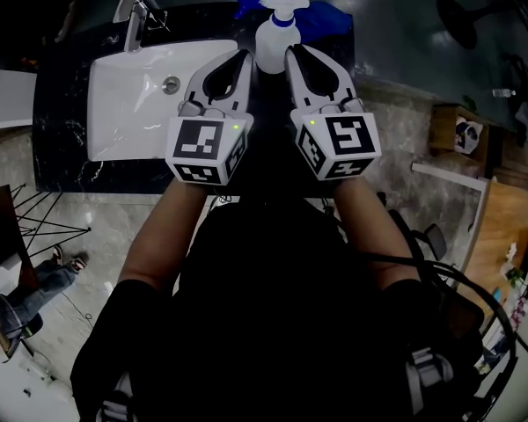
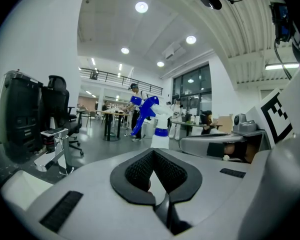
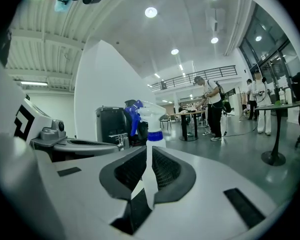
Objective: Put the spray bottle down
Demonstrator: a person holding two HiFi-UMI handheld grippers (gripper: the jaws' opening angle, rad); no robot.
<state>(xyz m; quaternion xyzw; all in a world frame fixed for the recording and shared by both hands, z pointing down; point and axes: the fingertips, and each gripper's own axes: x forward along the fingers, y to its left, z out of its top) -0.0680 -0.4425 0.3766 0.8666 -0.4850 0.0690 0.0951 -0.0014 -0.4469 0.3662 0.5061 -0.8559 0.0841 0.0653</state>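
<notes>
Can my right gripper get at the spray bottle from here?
Probably yes: the spray bottle stands upright just ahead of the right gripper, nothing between them, but its shut jaws must open first.

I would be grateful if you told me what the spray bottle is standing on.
The spray bottle stands on the dark counter beside the white basin. Its base is partly covered by the tips of the left gripper and right gripper.

The spray bottle [image 1: 275,42] is white with a blue trigger and collar. The sink [image 1: 114,69] is white, set in a black counter [image 1: 57,104] veined white. The left gripper [image 1: 244,56] and right gripper [image 1: 293,53] are pale grey — their cubes carry black-and-white square markers.
</notes>
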